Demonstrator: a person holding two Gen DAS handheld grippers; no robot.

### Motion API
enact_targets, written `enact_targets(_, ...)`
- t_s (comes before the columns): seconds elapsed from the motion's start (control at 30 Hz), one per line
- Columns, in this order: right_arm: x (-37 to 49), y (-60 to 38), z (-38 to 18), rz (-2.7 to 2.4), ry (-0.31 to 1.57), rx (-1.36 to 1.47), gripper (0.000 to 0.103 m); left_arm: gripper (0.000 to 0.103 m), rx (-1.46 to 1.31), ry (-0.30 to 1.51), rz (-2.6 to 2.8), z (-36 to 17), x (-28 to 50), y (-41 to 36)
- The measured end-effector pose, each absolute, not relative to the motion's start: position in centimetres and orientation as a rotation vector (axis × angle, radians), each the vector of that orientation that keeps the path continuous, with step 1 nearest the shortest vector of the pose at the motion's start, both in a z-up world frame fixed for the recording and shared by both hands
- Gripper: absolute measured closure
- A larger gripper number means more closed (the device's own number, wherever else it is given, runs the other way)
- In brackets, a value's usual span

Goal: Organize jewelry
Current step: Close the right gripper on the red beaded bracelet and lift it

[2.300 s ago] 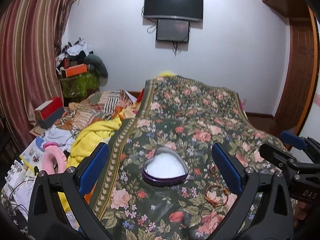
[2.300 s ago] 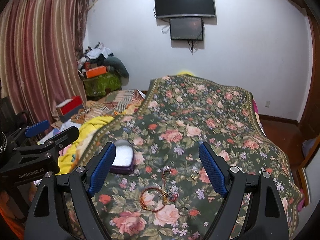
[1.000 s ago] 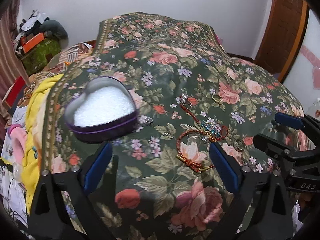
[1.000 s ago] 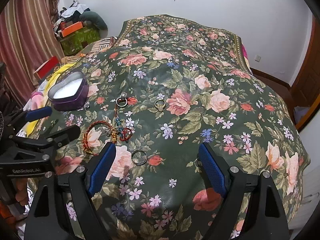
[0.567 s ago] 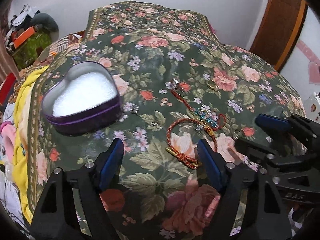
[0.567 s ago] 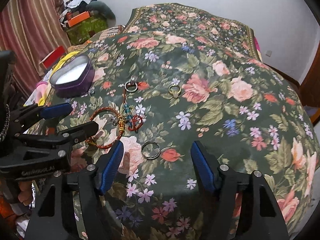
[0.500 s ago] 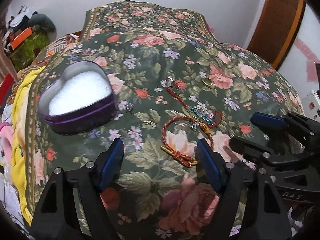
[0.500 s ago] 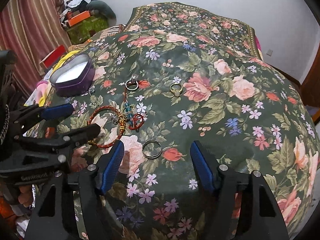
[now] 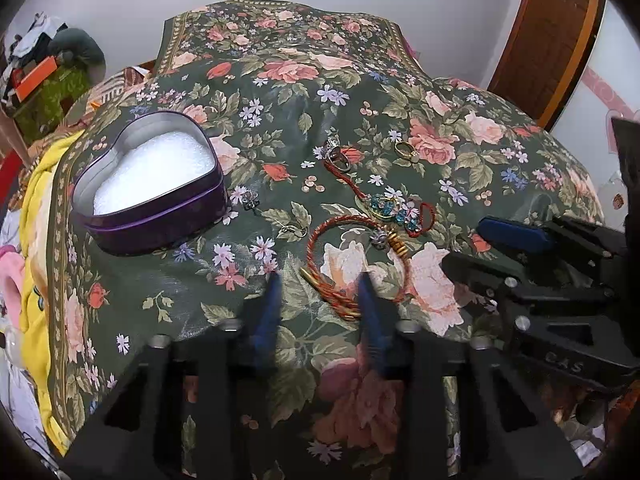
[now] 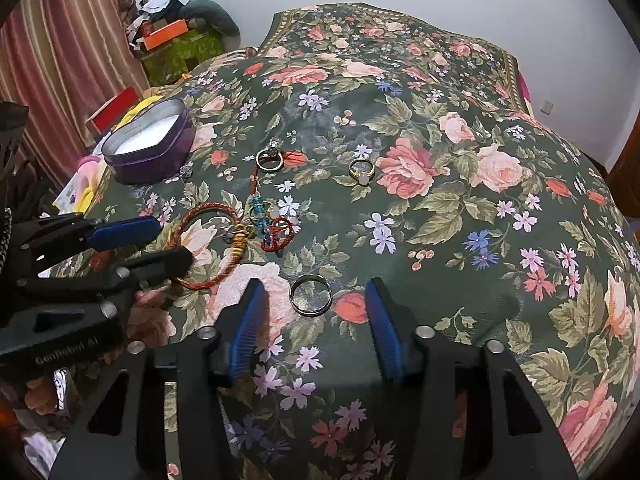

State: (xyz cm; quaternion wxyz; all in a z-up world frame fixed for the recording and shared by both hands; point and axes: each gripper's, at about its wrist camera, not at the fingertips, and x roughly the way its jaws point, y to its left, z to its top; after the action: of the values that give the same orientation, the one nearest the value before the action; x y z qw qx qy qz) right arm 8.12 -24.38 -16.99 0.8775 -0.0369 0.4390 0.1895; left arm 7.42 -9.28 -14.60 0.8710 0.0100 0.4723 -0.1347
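Jewelry lies on a floral bedspread. A purple heart-shaped tin lined with white foam stands at the left, also seen as the tin. My left gripper is open, its blue fingers straddling the near edge of a red-and-gold braided bracelet. My right gripper is open around a plain silver ring lying flat. Farther off lie a blue-bead charm on red cord, a stone ring and a gold ring. The left gripper hovers over the bracelet.
Small earrings lie beside the tin. A yellow cloth hangs off the bed's left side. Striped curtains and a pile of clutter stand at the back left, a wooden door at the right.
Both grippers have dropped closer to the bedspread and their jaws have narrowed. The left now brackets the bracelet's near edge, the right brackets the silver ring.
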Motion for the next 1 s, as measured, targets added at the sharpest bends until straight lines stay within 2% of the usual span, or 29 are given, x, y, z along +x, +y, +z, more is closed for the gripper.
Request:
enact_targets(0.17,8.2,-24.4,-17.2,0.391,0.911,-0.074,0.071,0.089,0.015,0.995,-0.281,-14.6,7.4,-9.2)
enact_targets(0.23,8.3,-24.4,-17.2,0.395,0.912,-0.068,0.083,0.089,0.019,0.995,-0.280,-14.6,7.3,-9.3)
enact_targets(0.33,8.4,-24.5,-17.2,0.398,0.916,-0.050,0.083,0.097,0.023,0.990,-0.266,-14.5,7.2,-9.3)
enact_targets(1.0,7.7,-25.8,-14.6,0.394,0.879,0.035,0.083,0.097,-0.036,0.841,-0.256,-9.4,6.3,-8.8)
